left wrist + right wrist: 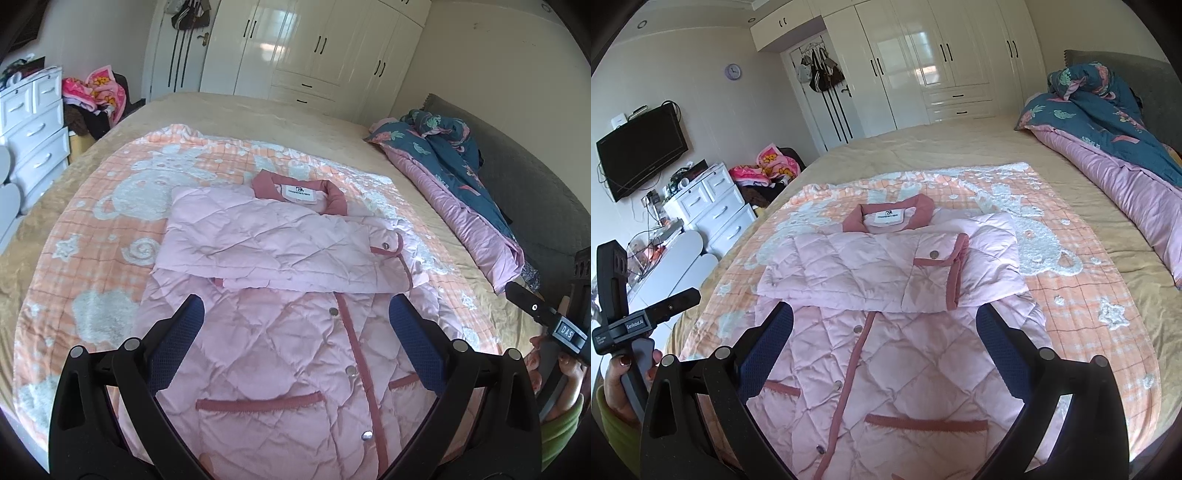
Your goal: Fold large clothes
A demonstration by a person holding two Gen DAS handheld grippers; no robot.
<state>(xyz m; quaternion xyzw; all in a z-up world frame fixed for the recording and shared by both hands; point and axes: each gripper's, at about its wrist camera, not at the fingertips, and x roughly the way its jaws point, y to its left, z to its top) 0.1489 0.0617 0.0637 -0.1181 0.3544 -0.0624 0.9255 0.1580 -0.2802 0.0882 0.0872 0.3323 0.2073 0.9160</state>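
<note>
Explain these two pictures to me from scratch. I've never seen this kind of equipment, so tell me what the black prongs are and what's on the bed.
Each picture comes from a camera on a hand-held gripper, looking along its two fingers. One view shows the left gripper, the other the right gripper. Both are open and hold nothing. Below them a pink quilted jacket lies on an orange blanket on the bed, its sleeves folded across the chest. A rolled quilt lies on the bed near the headboard.
</note>
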